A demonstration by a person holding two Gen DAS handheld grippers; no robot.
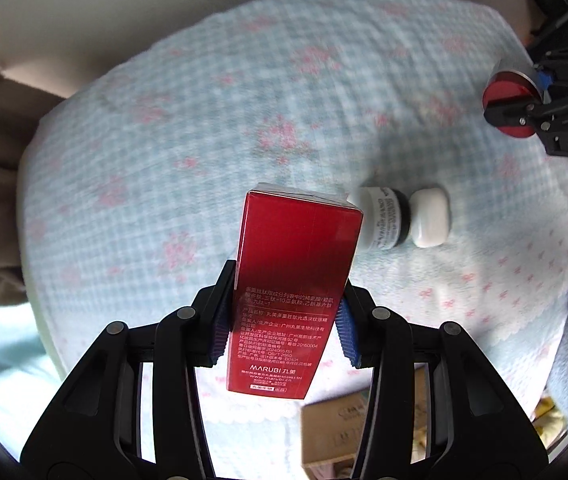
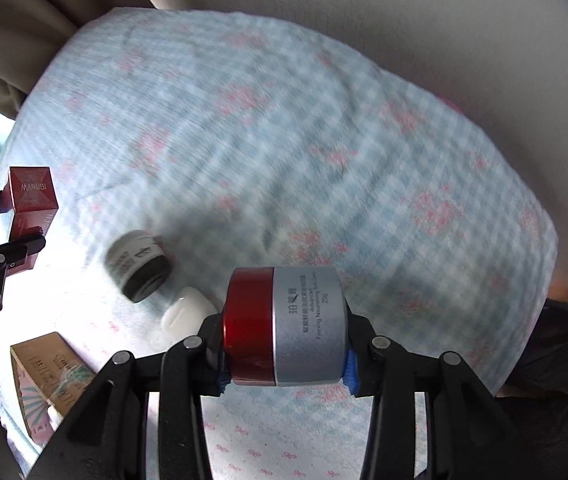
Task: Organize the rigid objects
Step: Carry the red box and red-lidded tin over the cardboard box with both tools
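In the left wrist view, the left gripper (image 1: 284, 320) pinches a tall red box (image 1: 290, 292) between its two blue-padded fingers (image 1: 220, 332), which press on the box's long side faces near its lower half. The box stands out forward past the fingertips, its printed face with white text and the MARUBI name turned toward the camera. Ahead of the fingertips and to their right, a small white-and-black jar (image 1: 382, 218) lies on its side on the checked blue cloth (image 1: 204, 128), touching or just beside a small white case (image 1: 430, 218). Far to the upper right, the right gripper (image 1: 540, 100) holds a red-and-silver jar (image 1: 510, 98) clear of the cloth. Below the right finger, a cardboard box (image 1: 334, 428) shows at the cloth's edge.

In the right wrist view, the right gripper (image 2: 284, 340) clamps the red-and-silver jar (image 2: 288, 326) sideways, one finger on its red end, the other on its silver end. Beyond the left finger, the white case (image 2: 184, 314) lies near the fingertip, with the white-and-black jar (image 2: 138, 266) just past it on the cloth (image 2: 364, 160). Far left, the left gripper (image 2: 0, 232) holds the red box (image 2: 30, 208). The cardboard box (image 2: 48, 376) sits at the lower left.
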